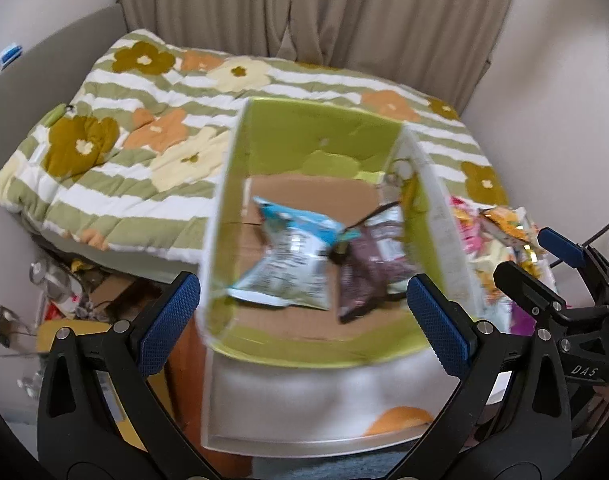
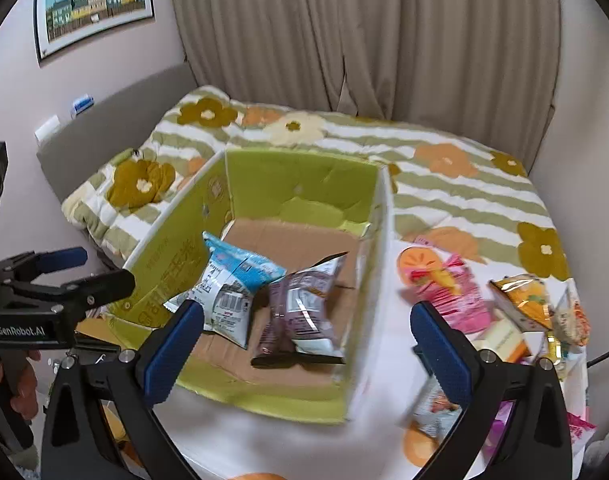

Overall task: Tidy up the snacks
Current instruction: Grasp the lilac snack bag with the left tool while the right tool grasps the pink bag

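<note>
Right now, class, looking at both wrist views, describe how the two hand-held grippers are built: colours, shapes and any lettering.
Each hand-held gripper, left and right, has black angular plastic arms with silver rivets and blue, finely textured fingers. White lettering reads "DAS" on the right one and "GenRobot.AI" on the left. A thin black cable curves past the right one.

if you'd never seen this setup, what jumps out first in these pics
The open cardboard box with lime-green inner walls sits mid-frame on the green-and-white striped flowered quilt, holding a crinkled blue-and-white snack packet beside a purple-and-white snack packet. Right of the box lies a bright heap of pink and orange snack packs. Both blue-padded grippers, left and right, hang open and empty in front.
</note>
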